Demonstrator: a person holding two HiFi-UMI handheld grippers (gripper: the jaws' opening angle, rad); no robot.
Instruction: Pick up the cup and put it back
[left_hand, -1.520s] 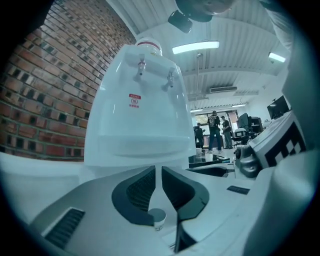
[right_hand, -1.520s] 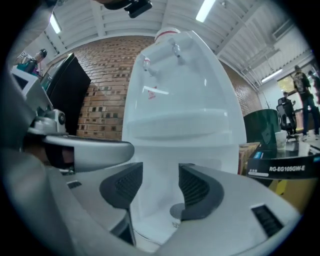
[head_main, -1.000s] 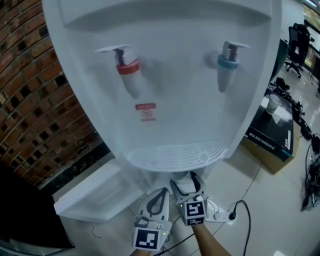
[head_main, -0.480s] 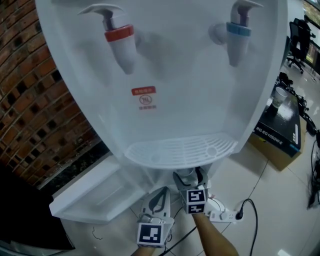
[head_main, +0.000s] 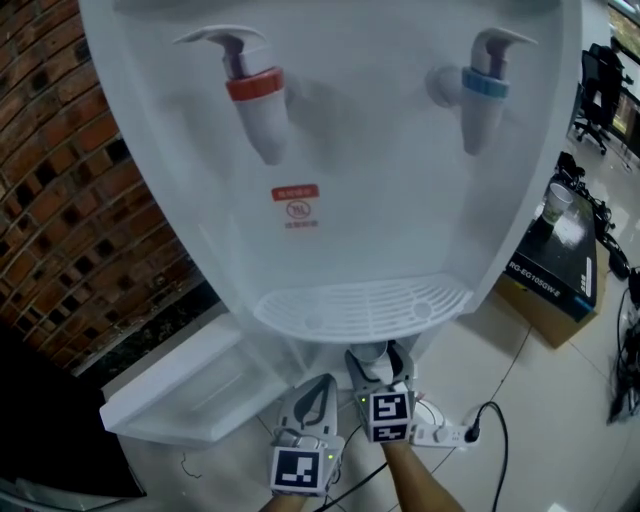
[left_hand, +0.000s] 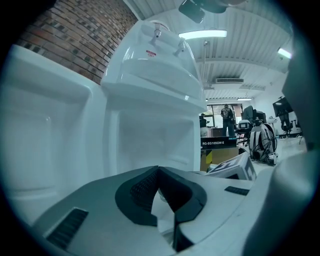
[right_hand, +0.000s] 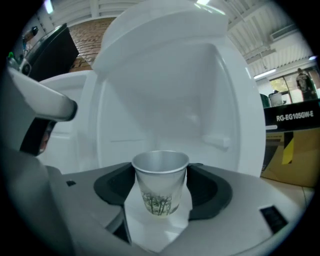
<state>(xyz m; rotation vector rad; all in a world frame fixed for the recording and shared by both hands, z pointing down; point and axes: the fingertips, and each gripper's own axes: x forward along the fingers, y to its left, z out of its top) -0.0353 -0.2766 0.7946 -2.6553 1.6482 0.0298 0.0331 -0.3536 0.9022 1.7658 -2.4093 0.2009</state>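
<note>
Right hand-held gripper (right_hand: 160, 170) closing on a tree-printed paper cup (right_hand: 160, 192) inside a glossy white water dispenser (head_main: 380, 200); left hand-held gripper (left_hand: 159, 170) pinched shut.

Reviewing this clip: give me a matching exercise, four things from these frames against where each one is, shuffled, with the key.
Things:
1 red-collared tap
2 blue-collared tap
3 cup
4 cardboard box

Places:
A on the floor, right of the dispenser
B left on the dispenser's front
C between the jaws of the right claw
D right on the dispenser's front

Pairs: 1-B, 2-D, 3-C, 4-A.
The right claw's jaws are closing, pads against the cup.
</note>
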